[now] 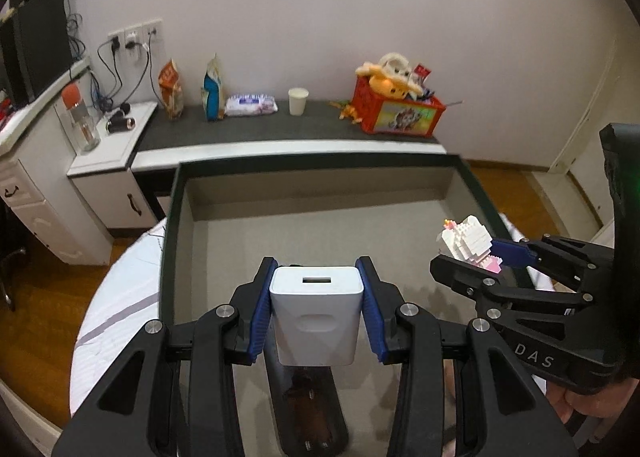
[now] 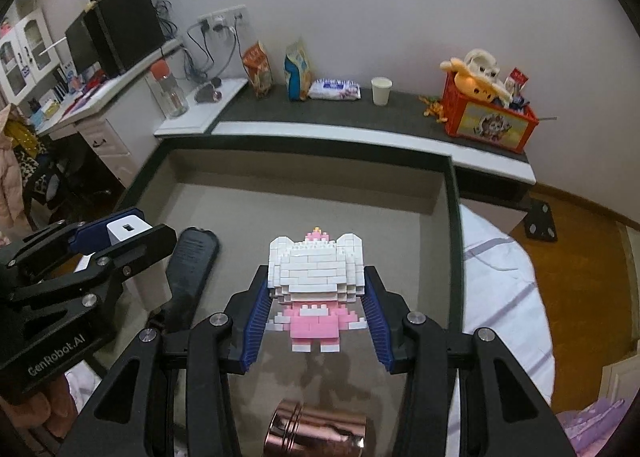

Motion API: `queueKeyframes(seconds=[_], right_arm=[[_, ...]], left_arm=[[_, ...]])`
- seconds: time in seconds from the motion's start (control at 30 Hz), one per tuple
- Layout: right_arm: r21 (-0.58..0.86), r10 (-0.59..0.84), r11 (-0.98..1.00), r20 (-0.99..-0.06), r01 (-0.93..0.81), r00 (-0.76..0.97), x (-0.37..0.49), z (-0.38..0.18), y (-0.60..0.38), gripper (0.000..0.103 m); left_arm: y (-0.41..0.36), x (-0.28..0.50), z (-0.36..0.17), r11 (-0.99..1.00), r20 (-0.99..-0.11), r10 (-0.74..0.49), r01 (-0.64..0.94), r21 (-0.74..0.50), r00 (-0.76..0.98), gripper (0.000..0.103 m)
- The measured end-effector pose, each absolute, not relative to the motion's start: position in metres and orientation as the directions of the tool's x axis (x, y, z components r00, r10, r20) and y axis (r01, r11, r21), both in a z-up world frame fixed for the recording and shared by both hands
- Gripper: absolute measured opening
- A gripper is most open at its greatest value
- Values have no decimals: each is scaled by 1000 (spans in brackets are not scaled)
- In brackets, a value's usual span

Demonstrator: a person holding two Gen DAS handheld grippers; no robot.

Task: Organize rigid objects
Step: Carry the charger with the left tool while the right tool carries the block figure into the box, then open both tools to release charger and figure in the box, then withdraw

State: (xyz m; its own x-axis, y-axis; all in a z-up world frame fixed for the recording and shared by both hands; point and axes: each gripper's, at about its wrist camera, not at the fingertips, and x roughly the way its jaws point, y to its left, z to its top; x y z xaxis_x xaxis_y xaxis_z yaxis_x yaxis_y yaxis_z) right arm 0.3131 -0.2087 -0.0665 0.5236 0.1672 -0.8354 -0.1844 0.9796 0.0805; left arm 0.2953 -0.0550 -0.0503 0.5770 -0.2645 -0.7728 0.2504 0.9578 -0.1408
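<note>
My left gripper (image 1: pixel 317 285) is shut on a white USB charger block (image 1: pixel 316 317) and holds it above the floor of a large dark-rimmed grey box (image 1: pixel 176 193). My right gripper (image 2: pixel 316 289) is shut on a white and pink brick-built figure (image 2: pixel 316 281), also above the box (image 2: pixel 454 217). In the left wrist view the figure (image 1: pixel 470 243) is to the right, in the right gripper (image 1: pixel 480 253). In the right wrist view the charger (image 2: pixel 126 229) is at the left, in the left gripper (image 2: pixel 120 233). A black remote (image 2: pixel 192 269) and a copper cylinder (image 2: pixel 316 433) lie in the box.
The box sits on a white round table (image 1: pixel 116 297). Behind it a dark shelf (image 1: pixel 260 129) holds snack bags, a wipes pack, a paper cup (image 1: pixel 298 100) and a red crate of toys (image 1: pixel 400 109). A white cabinet (image 1: pixel 100 161) stands at the left.
</note>
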Motion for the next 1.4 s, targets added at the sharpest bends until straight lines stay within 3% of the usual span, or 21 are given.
queueKeyframes(seconds=[0.23,0.27,0.3,0.37,0.43,0.5,0.57,0.6,0.87,1.4], right_arm=[[79,156,981,-868,-178,472,322,-85,-208,46],[78,153,981,-871,-175,467,322,-87,-208,46],[73,147,982,-876,-175,460,322,-89,-208,46],[56,129,984,-881,-171,456,323,-92,-208,56],[65,144,980,-881,-186,451,320,-90,-207,58],[82,173,973,-878,-216,447,317,-88,-204,68],[49,155,971,-874,-233,461,311,-84,-196,98],[24,134,973,-868,-228,478,308,-81,-194,103],[110,219,967,-820,-231,528,285,-61,-193,103],[84,207,972,-751,-220,628,223,-16,-189,103]], left_arm=[[-65,306,-72,968,-832,-209,231,-101,515,42],[-65,306,-73,969,-834,-202,226,-97,513,47],[-65,306,-74,972,-836,-192,219,-88,514,60],[-62,303,-72,979,-828,-166,193,-71,536,74],[-56,300,-67,983,-817,-156,167,-75,555,82],[-51,300,-63,982,-811,-171,161,-96,560,103],[-51,295,-56,984,-794,-160,159,-81,586,103],[-52,292,-53,986,-791,-143,155,-61,595,103],[-49,259,-21,989,-745,-124,141,-40,655,103],[-33,197,16,993,-690,-112,106,-52,715,103]])
